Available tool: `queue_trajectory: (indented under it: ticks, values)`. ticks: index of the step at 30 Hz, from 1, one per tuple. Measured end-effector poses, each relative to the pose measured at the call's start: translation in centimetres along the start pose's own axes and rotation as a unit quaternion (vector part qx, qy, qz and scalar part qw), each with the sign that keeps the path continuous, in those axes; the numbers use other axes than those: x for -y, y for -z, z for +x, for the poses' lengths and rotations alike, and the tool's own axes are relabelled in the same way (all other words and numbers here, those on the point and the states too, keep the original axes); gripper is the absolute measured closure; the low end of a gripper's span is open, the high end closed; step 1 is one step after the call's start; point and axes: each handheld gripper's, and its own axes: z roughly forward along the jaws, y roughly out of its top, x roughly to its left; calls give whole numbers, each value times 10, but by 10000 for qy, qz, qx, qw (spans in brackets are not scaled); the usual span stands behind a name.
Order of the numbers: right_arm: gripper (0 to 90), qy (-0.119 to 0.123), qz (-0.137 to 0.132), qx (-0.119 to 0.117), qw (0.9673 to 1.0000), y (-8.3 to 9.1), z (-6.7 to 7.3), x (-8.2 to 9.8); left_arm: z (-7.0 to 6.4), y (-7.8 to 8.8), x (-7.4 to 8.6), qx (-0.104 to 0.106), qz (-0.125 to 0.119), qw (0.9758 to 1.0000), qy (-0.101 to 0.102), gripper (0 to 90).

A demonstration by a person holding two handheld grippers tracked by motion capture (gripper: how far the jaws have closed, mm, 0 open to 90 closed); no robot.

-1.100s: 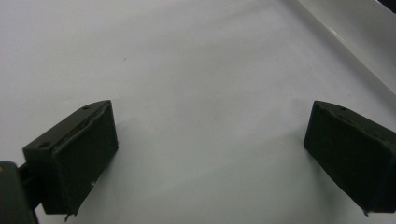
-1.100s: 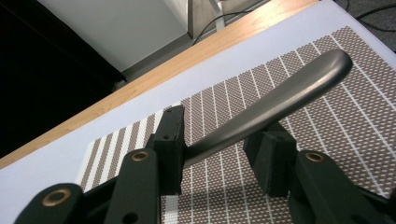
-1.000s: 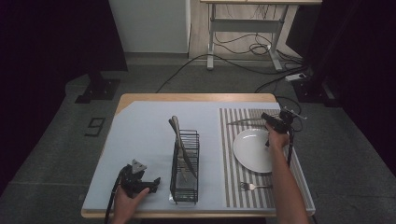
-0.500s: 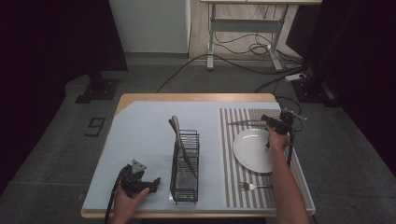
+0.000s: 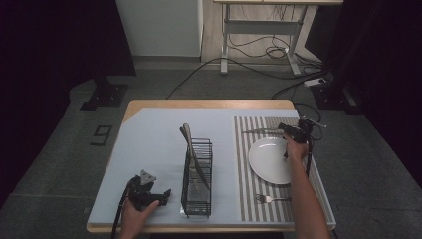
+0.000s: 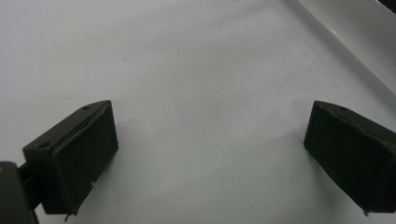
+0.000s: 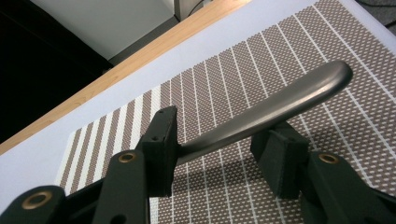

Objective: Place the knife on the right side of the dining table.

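While the left gripper (image 5: 160, 195) is rested on the pale blue table cover (image 5: 149, 144) with jaws spread, a black wire rack (image 5: 197, 177) is seen mid-table — beyond it, a smooth metal utensil (image 7: 280, 109) is pinched by the right gripper (image 7: 219, 151) above the striped woven mat (image 5: 244, 194), near the white plate (image 5: 268, 159).

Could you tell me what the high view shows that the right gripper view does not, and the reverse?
High view alone: the wire rack holding utensils, the white plate, the fork near the table's front edge, and the left gripper resting open on the blue cover. Right gripper view alone: the black fingers either side of a metal handle, with its rounded end close up. Both show the striped placemat, the right gripper and the utensil it carries.
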Motion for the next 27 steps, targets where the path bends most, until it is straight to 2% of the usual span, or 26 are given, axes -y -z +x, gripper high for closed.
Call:
queue_trajectory:
  ticks: [6,14,20,27]
  values:
    - [502,-27,44,94,9999,-1,0,0,0,0,0,0,0,10000,-1,22]
    - [494,-172,234,184,9994,0,-3,-1,0,0,0,1,-2,10000,6,22]
    - [465,-91,329,183,9993,2,-3,-2,0,0,0,1,-2,10000,7,22]
    - [442,-100,245,166,9995,7,-5,-6,0,0,0,1,-2,10000,6,23]
